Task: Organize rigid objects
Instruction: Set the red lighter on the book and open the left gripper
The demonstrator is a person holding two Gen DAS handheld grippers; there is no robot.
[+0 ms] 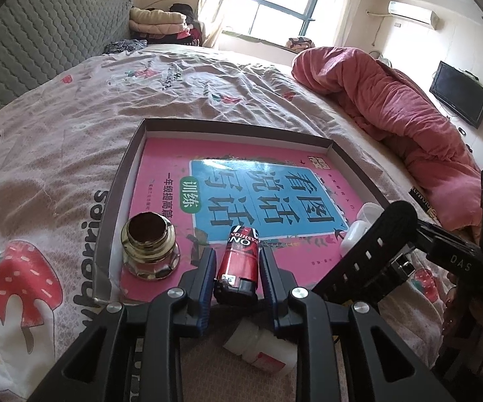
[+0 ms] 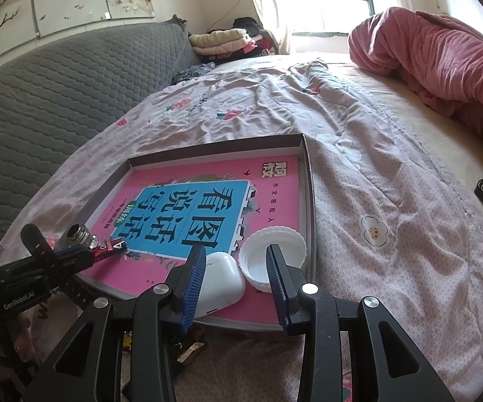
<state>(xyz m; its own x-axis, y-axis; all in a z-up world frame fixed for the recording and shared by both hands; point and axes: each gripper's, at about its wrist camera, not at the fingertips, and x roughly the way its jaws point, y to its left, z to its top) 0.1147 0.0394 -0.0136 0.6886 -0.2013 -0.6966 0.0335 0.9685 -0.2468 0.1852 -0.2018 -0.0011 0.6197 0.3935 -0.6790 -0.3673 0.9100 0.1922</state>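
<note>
We are easing the left tool (image 1: 237,261) off the can (image 1: 239,261), jaws parted, laying it flat in the tray (image 1: 131,164). Right tool (image 2: 236,268) is hanging released over the cap (image 2: 268,251).

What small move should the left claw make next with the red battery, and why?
Probably back the left claw straight off. The red battery already lies on the pink book inside the tray, beside the glass jar, and the pads stand slightly clear of its sides, so nothing seems left to do there.
</note>
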